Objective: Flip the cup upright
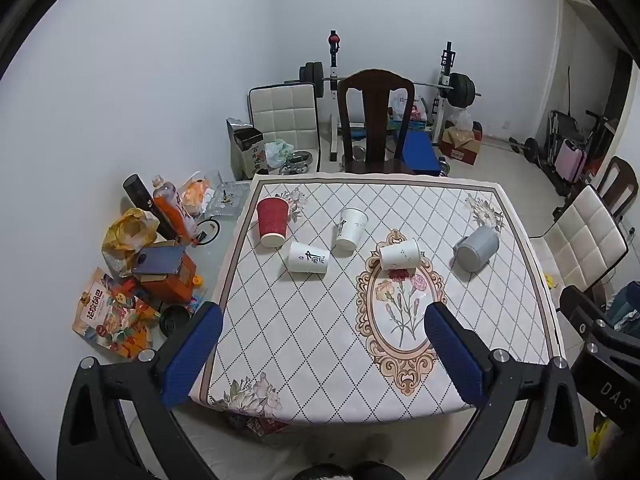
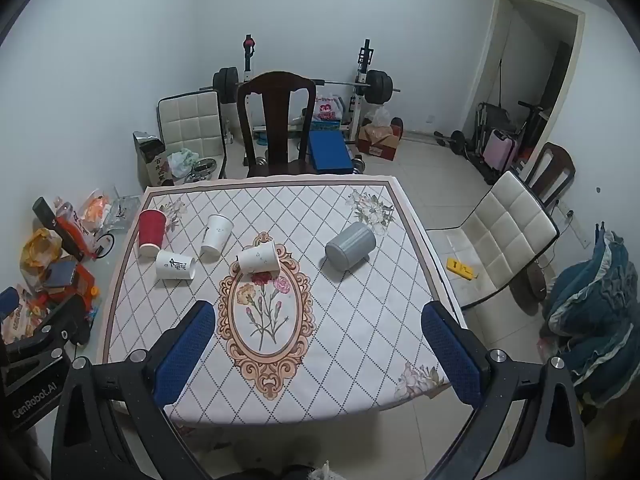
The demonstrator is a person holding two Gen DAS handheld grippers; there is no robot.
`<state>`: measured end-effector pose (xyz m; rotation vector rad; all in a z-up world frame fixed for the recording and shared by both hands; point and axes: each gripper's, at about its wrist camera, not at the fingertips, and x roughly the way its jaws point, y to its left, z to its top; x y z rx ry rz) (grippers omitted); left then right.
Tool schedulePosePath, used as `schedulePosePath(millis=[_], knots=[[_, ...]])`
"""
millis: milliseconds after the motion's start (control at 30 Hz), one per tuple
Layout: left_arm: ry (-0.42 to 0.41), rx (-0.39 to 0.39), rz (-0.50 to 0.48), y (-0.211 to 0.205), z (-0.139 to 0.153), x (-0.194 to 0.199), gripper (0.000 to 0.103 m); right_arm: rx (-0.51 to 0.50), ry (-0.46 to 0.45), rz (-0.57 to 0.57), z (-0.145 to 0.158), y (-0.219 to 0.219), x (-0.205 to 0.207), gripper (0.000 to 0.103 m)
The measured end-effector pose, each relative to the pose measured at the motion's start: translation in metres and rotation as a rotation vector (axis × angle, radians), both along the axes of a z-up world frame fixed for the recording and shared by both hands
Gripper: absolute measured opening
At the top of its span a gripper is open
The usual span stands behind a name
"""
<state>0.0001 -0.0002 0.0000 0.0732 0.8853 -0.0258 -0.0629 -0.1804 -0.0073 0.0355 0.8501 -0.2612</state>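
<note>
1. Judged from how things lie, the task has not begun: five cups rest on the tablecloth [image 1: 500, 300], none of them held and none clearly standing mouth-up.
2. The left gripper [image 1: 324, 322] hovers above the near edge of the table with its jaws spread wide and nothing between the blue ribbed pads [image 1: 192, 356].
3. The right gripper [image 2: 318, 320] is likewise released and empty, and sits well apart from every cup.
4. The red ribbed paper cup [image 1: 273, 221] is at the far left of the cloth; whether it leans or stands inverted cannot be told.
5. Just beside it a white paper cup with dark lettering [image 1: 309, 258] lies on its side, and another white cup [image 1: 351, 228] leans close behind.
6. A third white paper cup [image 2: 259, 258] lies on its side, overlapping the top of the oval floral medallion.
7. The grey cup [image 2: 350, 246] lies on its side toward the right; it looks smooth, thick-walled and harder than the paper ones.
8. The next move likely calls for choosing one cup, lowering a gripper toward it, and closing across its tapered wall.
9. Thin paper walls probably crush easily, so a light squeeze near the rolled rim seems wise.
10. The cloth looks smooth and printed with a diamond grid, so a tipped cup may roll.
</note>
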Motion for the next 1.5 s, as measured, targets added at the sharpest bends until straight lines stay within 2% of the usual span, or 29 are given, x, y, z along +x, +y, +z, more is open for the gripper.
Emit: schedulePosePath(millis=[1500], knots=[[-0.008,0.0,-0.001,-0.001,0.0062,0.0059,0.103,0.001,-0.028,-0.005,0.0093,-0.0056,-0.0011,0.103]])
